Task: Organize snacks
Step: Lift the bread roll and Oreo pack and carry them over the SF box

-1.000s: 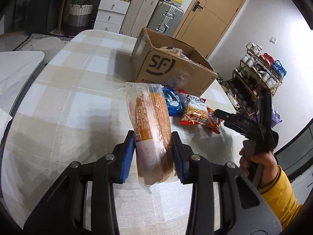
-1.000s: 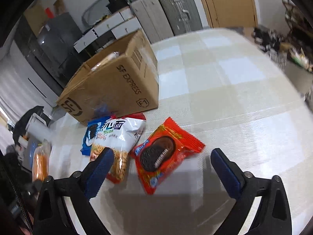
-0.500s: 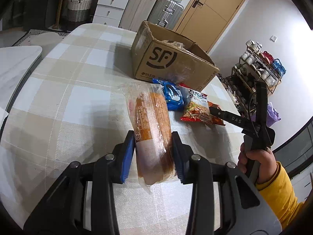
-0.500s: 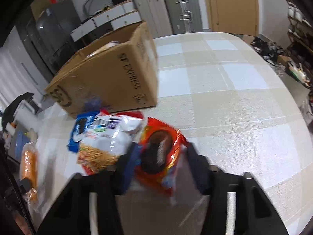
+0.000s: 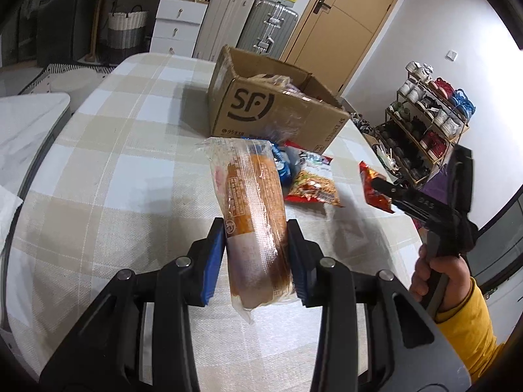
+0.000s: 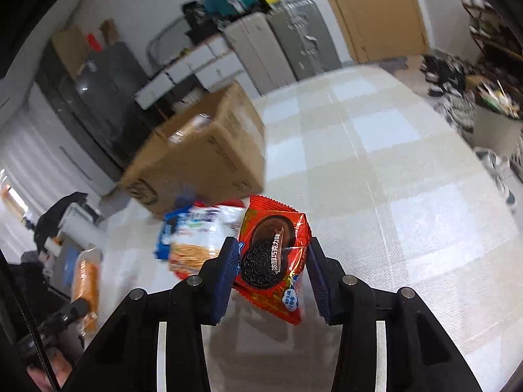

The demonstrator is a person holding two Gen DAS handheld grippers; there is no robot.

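My left gripper (image 5: 256,258) is shut on a long orange bread loaf in clear wrap (image 5: 253,202), held above the table. My right gripper (image 6: 271,271) is shut on a red cookie packet (image 6: 274,254) and holds it off the table; both show in the left wrist view, gripper (image 5: 384,189) and packet (image 5: 371,184). An open SF cardboard box (image 5: 271,111) with snacks inside stands further back on the table, also in the right wrist view (image 6: 202,156). A noodle snack bag (image 5: 315,183) and a blue packet (image 5: 282,165) lie in front of the box.
The table has a beige checked cloth (image 5: 108,163). A shoe rack (image 5: 428,121) stands to the right, suitcases (image 5: 248,13) and white drawers (image 5: 176,23) behind the table, and a door (image 5: 343,23) at the back.
My right gripper closed on the red cookie packet and lifted it off the table. My left gripper kept its hold on the bread loaf and moved closer to the box.
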